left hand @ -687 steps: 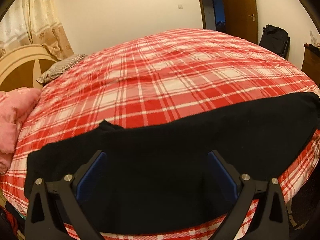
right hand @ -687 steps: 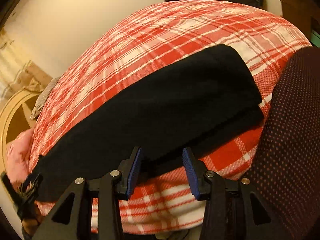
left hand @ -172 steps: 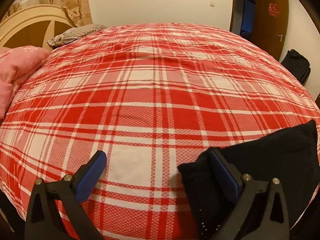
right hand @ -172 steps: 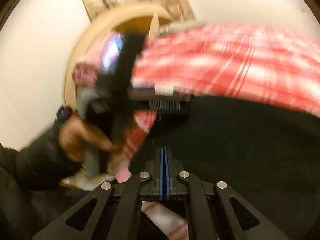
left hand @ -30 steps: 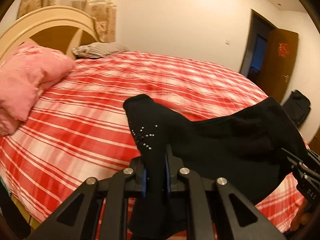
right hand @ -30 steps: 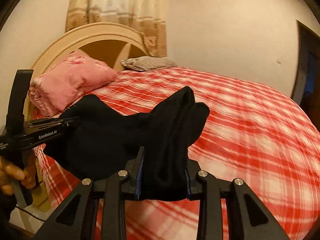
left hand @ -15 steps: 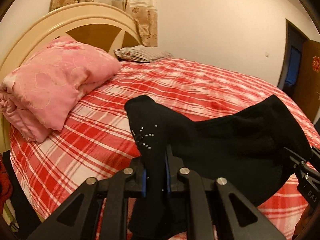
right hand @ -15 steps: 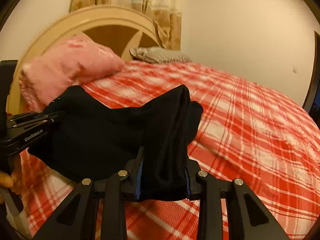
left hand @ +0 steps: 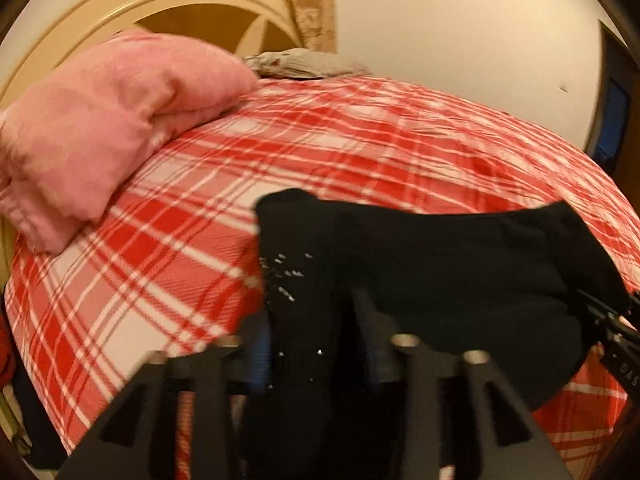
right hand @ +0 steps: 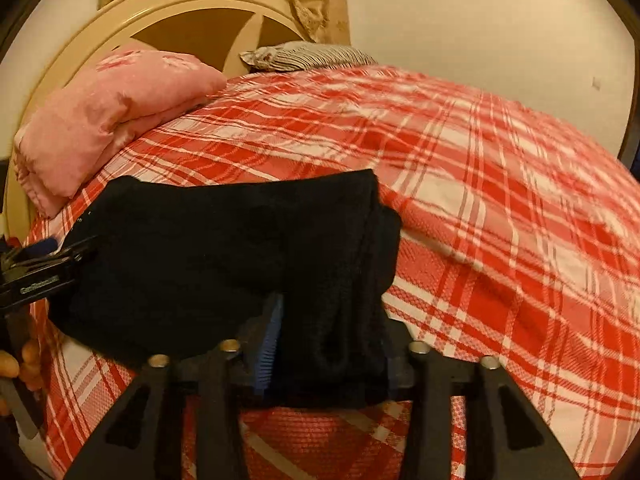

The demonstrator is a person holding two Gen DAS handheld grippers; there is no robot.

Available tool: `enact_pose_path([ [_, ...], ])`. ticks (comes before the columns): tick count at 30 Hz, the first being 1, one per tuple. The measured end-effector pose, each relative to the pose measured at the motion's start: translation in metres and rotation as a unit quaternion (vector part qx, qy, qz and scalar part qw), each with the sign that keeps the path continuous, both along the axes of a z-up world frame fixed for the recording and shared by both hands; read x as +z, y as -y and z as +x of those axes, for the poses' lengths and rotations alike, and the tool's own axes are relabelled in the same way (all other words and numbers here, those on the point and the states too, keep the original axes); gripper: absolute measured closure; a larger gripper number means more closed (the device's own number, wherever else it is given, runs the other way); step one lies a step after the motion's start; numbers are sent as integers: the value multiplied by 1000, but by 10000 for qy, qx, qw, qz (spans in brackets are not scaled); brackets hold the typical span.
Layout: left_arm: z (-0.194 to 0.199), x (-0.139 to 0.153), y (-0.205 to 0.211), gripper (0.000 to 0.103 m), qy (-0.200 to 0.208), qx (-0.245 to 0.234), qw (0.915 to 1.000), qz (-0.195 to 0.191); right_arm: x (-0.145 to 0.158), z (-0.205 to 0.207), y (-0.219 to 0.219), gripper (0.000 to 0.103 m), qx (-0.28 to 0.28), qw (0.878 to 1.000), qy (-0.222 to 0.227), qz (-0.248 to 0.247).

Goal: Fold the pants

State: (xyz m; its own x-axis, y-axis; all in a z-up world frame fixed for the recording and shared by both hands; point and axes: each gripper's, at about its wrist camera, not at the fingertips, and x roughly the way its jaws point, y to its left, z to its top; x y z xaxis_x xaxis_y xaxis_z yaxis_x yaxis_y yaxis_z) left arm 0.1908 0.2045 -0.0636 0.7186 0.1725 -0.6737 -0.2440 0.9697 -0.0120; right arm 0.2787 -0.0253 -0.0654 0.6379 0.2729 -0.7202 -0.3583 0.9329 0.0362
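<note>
The black pants [left hand: 440,264], folded into a short bundle, rest low on the red plaid bed [left hand: 360,140] near its front edge. My left gripper [left hand: 312,312] is at the bundle's left end, where small shiny studs show. Its jaws are opening, and the cloth lies loosely between the blue pads. My right gripper [right hand: 334,320] is at the other end of the pants [right hand: 224,248]. Its jaws are opening too, with the thick folded edge between them. Each gripper shows in the other's view: the left gripper [right hand: 76,254] and the right gripper [left hand: 612,328].
A folded pink blanket [left hand: 100,132] lies at the bed's left by the cream headboard [left hand: 180,12]. A striped pillow [left hand: 308,64] sits behind it. A hand [right hand: 16,364] holds the left gripper at the bed's edge. Plaid cover stretches away to the right, and a dark doorway [left hand: 612,120] lies beyond it.
Both grippers came down and forward toward the bed with the pants. Both pairs of jaws have spread apart, and the bundle now sags onto the cover.
</note>
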Motion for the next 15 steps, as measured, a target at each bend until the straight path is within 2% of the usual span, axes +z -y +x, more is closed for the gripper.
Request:
enact_pose_path([
  [1, -1, 0, -4, 20, -37, 155, 9999, 56, 0, 2, 5, 34, -108, 9999, -43, 0],
  [2, -1, 0, -8, 11, -123, 314, 9994, 99, 0, 4, 9, 27, -154, 9998, -89, 25],
  [3, -1, 0, -15, 0, -251, 478, 9985, 100, 0, 4, 13, 27, -144, 9998, -131, 95],
  [5, -3, -2, -28, 0, -465, 520, 9975, -136, 3, 3, 25, 27, -126, 9985, -287, 443],
  [7, -9, -3, -41, 0, -696, 438, 9957, -437, 12, -5, 43, 27, -452, 9951, -310, 826],
  [9, -18, -2, -46, 0, -762, 426, 9950, -490, 22, -18, 60, 26, -802, 9890, -188, 1225],
  [11, -26, 1, -47, 0, -824, 390, 9950, -407, 32, -33, 67, 27, -947, 9864, 75, 1345],
  [12, -31, 4, -47, 0, -821, 382, 9953, -355, 38, -42, 64, 32, -906, 9878, 267, 1235],
  [13, -36, 7, -47, 0, -809, 411, 9954, -300, 46, -53, 55, 42, -875, 9909, 553, 864],
  [14, -38, 8, -46, 0, -797, 444, 9955, -254, 50, -59, 46, 66, -788, 9926, 713, 594],
  [15, -42, 11, -44, 0, -779, 515, 9955, -148, 52, -60, 41, 76, -698, 9936, 753, 465],
])
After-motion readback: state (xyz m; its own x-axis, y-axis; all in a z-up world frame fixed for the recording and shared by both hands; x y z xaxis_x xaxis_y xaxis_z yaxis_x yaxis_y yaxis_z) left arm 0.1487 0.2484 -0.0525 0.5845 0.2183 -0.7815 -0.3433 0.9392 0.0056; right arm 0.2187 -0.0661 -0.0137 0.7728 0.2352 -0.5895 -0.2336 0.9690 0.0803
